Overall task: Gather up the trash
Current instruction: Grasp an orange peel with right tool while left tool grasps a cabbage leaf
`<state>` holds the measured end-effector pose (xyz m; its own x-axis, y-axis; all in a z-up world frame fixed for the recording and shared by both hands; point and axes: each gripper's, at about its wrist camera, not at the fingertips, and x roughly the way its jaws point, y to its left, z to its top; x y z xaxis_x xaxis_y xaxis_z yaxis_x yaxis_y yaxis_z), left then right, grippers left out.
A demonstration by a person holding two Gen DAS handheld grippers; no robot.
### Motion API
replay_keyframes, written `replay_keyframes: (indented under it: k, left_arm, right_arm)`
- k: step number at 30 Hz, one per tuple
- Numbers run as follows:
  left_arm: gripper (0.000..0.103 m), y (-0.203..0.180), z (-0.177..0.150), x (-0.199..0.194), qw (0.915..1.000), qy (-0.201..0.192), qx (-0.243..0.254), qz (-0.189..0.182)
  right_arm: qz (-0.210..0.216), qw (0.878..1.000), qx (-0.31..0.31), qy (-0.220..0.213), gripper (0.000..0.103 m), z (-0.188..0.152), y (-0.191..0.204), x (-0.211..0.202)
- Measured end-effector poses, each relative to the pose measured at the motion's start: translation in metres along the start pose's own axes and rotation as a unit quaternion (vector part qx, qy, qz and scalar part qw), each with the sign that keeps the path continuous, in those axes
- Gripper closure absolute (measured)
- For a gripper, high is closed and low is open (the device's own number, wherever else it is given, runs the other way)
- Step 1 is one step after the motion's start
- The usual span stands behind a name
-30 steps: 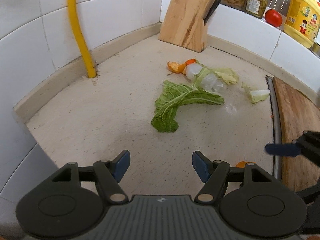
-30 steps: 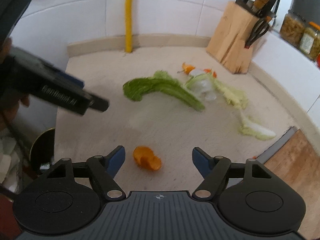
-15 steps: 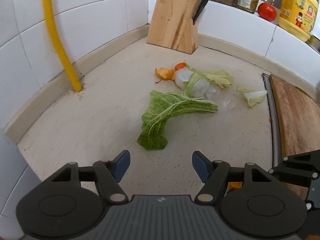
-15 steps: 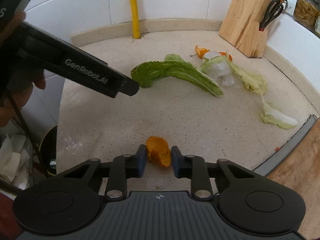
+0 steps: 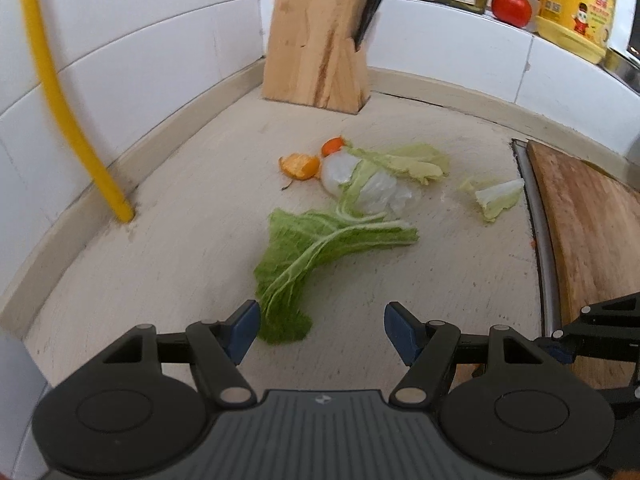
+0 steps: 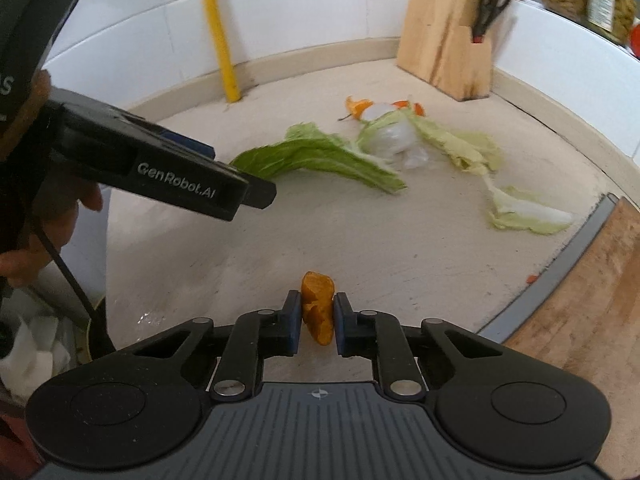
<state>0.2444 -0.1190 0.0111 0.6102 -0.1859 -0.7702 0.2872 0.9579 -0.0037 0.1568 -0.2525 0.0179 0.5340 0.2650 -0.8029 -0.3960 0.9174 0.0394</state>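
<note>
My right gripper (image 6: 317, 309) is closing its jaws on a piece of orange peel (image 6: 317, 294), and the blue pads press it from both sides just above the beige counter (image 6: 360, 240). My left gripper (image 5: 320, 322) is open and holds nothing; the tip of a large green cabbage leaf (image 5: 320, 244) lies just beyond its left finger. In the right wrist view the left gripper (image 6: 244, 184) comes in from the left over that leaf (image 6: 320, 156). Further back lie crumpled clear plastic (image 5: 372, 190), pale cabbage leaves (image 5: 412, 160), a second orange peel (image 5: 300, 166) and a small cabbage piece (image 5: 496, 200).
A wooden knife block (image 5: 320, 52) stands in the back corner, and a yellow pipe (image 5: 68, 112) runs up the tiled wall. A wooden cutting board (image 5: 592, 220) lies on the right. Jars, a tomato (image 5: 511, 7) and a yellow bottle (image 5: 576, 4) sit on the ledge. A dark bin (image 6: 96, 336) sits off the counter's left edge.
My right gripper has shut on the orange peel, which lay loose between its open fingers a second ago. My left gripper has moved forward over the counter to the green leaf, still open.
</note>
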Motion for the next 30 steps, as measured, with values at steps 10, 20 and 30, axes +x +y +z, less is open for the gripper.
replay_keyframes:
  k: [10,20,30]
  left_arm:
    - [0.041,-0.010,0.026,0.023,0.9936,0.005,0.110,-0.026]
    - [0.036,-0.016,0.045,0.062,0.9773,0.023,0.202,-0.060]
    - [0.084,-0.002,0.037,0.061,0.9860,0.056,0.131,-0.087]
  right_arm:
    - [0.001,0.999,0.042,0.003,0.081,0.003,-0.024,0.008]
    - [0.014,0.997,0.072,0.008,0.081,0.002,-0.035,0.010]
    - [0.018,0.995,0.096,0.014,0.081,0.004,-0.039,0.010]
